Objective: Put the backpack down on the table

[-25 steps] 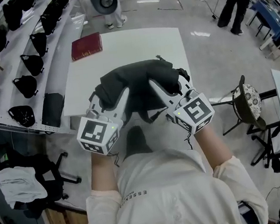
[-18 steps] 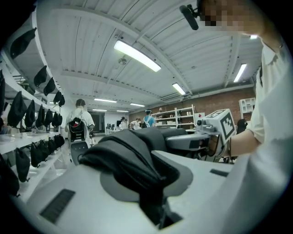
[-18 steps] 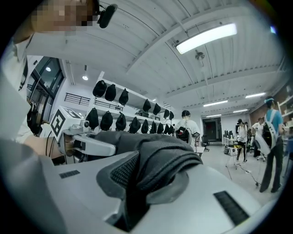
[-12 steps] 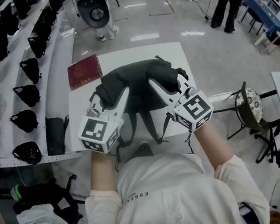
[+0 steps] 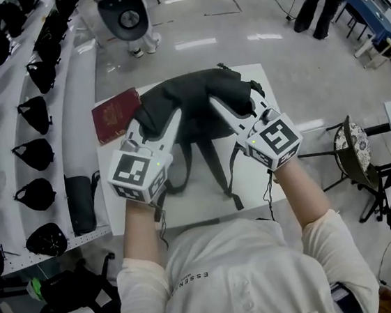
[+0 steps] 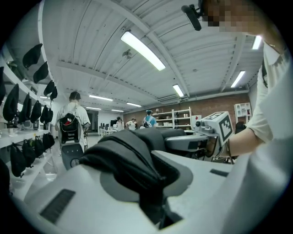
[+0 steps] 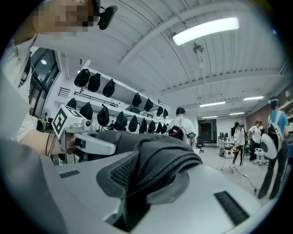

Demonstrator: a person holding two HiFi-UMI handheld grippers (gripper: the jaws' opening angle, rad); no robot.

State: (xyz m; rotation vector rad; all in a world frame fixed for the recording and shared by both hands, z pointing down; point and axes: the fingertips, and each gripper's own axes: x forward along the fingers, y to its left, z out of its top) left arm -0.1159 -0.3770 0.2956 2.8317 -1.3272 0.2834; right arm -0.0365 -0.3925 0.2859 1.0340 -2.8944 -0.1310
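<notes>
The backpack point(image 5: 193, 107) is not down yet, as far as the head view shows: it hangs bunched between the two grippers over the white table point(image 5: 201, 208), and its shoulder straps point(image 5: 222, 177) trail down from below the jaws toward the table's near edge. Whether its underside already touches the tabletop I cannot tell. The left gripper point(image 5: 151, 128) has its jaws drawn in to a narrow gap and clamped on a thick fold of black fabric, which fills the space between them in the left gripper view. The right gripper point(image 5: 240, 115) is closed the same way on a padded, mesh-faced fold that bulges out past its jaw tips. Each gripper's marker cube can be seen across the bag from the other's camera, so the two grips sit on opposite sides of the bag's top. What seems left is to lower the bag until the table bears it, then let both jaws go. The bag itself looks closed and its contents are hidden. Beyond the left jaws a red book point(image 5: 116, 116) lies on the table's far corner, just beside the bag, and farther to that side white shelves point(image 5: 7, 103) hold rows of black bags point(image 5: 35, 191).
</notes>
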